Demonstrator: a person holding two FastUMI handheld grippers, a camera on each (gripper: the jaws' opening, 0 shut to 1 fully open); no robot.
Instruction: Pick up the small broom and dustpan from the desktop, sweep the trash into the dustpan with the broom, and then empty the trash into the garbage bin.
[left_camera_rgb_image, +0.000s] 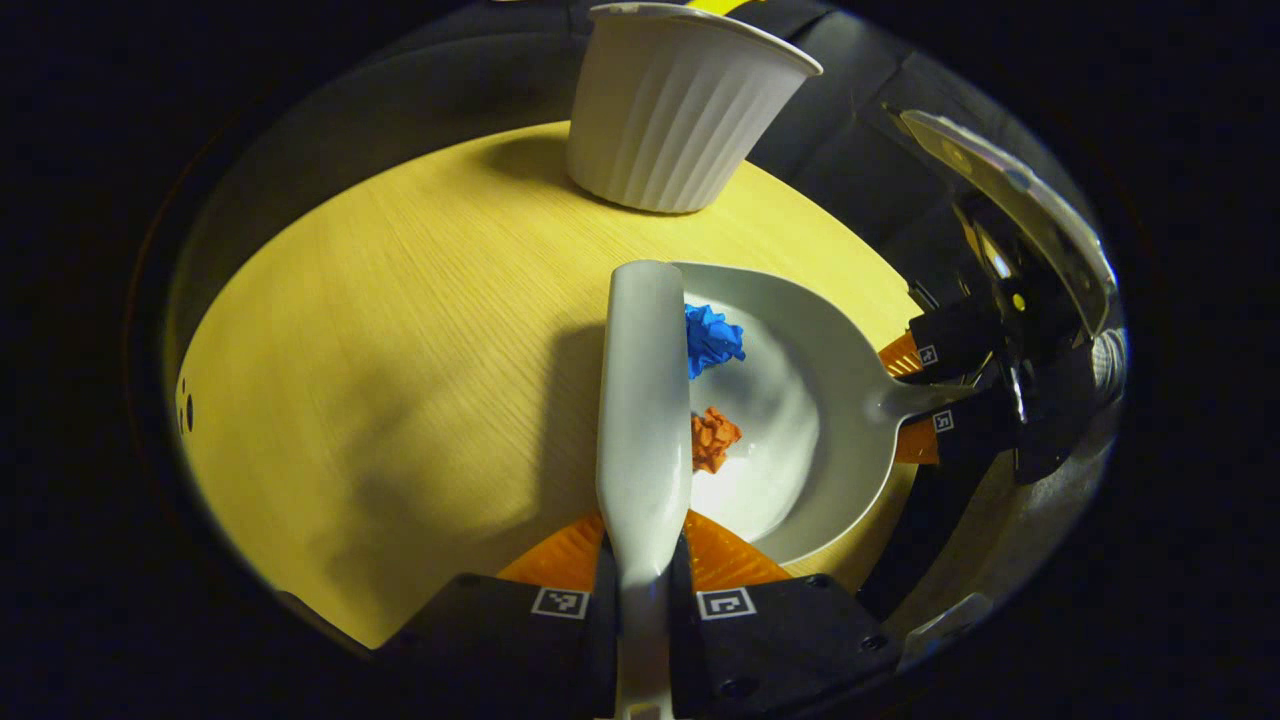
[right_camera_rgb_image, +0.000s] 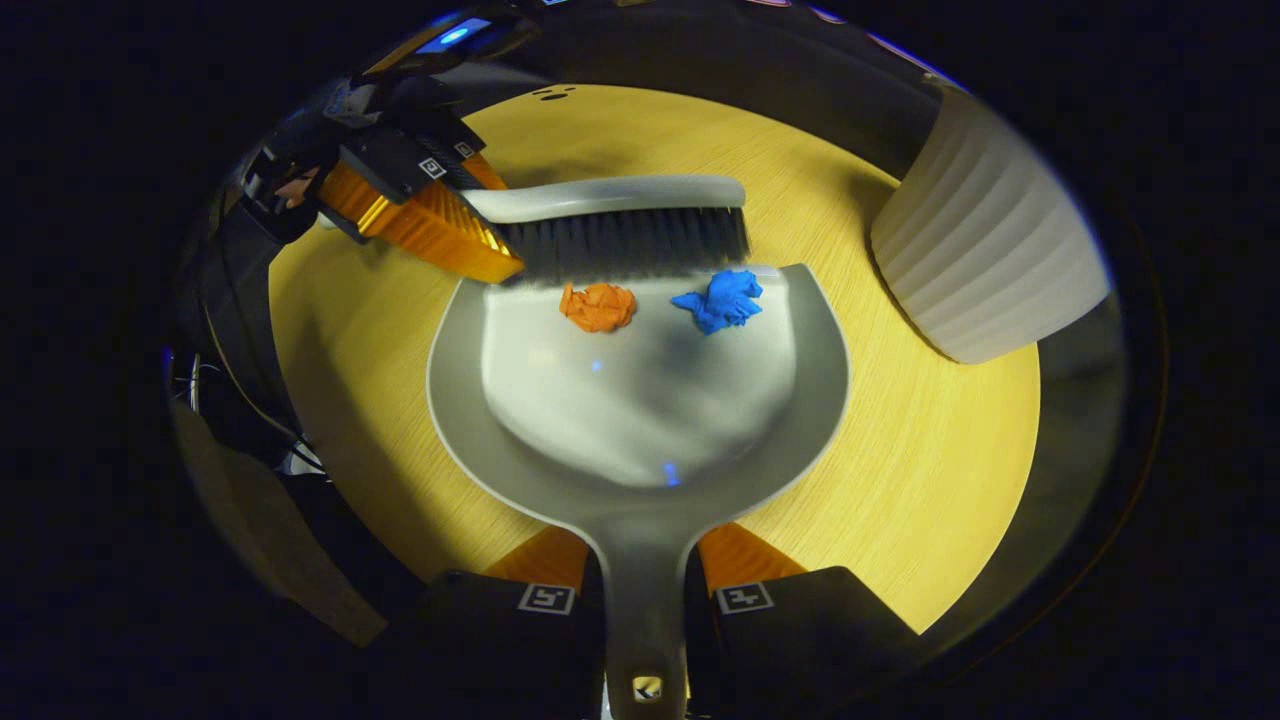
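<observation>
- Left tool (left_camera_rgb_image: 640, 590), seen in the left gripper view, clamped on the handle of the small broom (left_camera_rgb_image: 640, 400), both fingers pressing its sides.
- Broom head laid across the open mouth of the dustpan (left_camera_rgb_image: 800, 420), on the wooden counter (left_camera_rgb_image: 400, 350).
- Blue paper wad (left_camera_rgb_image: 712, 340) and orange paper wad (left_camera_rgb_image: 712, 438) just inside the pan, touching or nearly touching the broom.
- Right tool (left_camera_rgb_image: 935, 388) farther off at the right, gripping the dustpan's handle.
- White ribbed garbage bin (left_camera_rgb_image: 680, 105) upright beyond the pan, near the counter's far edge.
- Right tool (right_camera_rgb_image: 645, 600), in the right gripper view, clenched on the dustpan (right_camera_rgb_image: 640, 420) handle, pan flat on the counter (right_camera_rgb_image: 900, 470).
- Broom (right_camera_rgb_image: 620, 225) bristles set along the pan's front lip, held by the left tool (right_camera_rgb_image: 430, 200) at upper left.
- Orange wad (right_camera_rgb_image: 598, 306) and blue wad (right_camera_rgb_image: 722, 300) just inside the lip, apart from each other.
- Bin (right_camera_rgb_image: 985, 260) to the right, near the pan.
</observation>
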